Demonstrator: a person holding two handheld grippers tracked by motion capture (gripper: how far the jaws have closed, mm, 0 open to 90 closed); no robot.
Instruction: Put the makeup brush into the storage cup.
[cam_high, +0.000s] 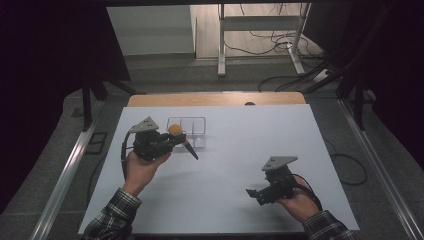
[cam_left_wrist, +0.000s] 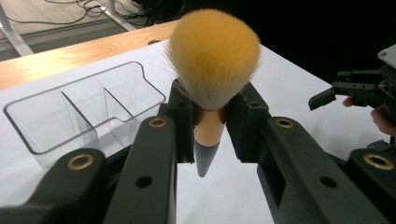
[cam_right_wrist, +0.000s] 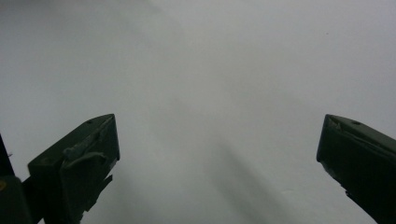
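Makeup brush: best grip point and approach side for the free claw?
The left claw already clamps the brush on its orange ferrule, bristles up. The soft head would likely deform, so probably take the grey tapered handle tip below, the right claw coming from underneath.

Brush (cam_left_wrist: 212, 70): orange-yellow bristles paling to white at the base, peach-orange handle, grey pointed tip. Organiser (cam_left_wrist: 84, 116): clear, colourless, three compartments. Left gripper (cam_left_wrist: 210, 135) and right gripper (cam_high: 257, 195): black, brass-coloured rivets, grey top plates. Table (cam_high: 240, 165): white sheet, light wood edge. Sleeves (cam_high: 112, 217): dark plaid with pale lines.
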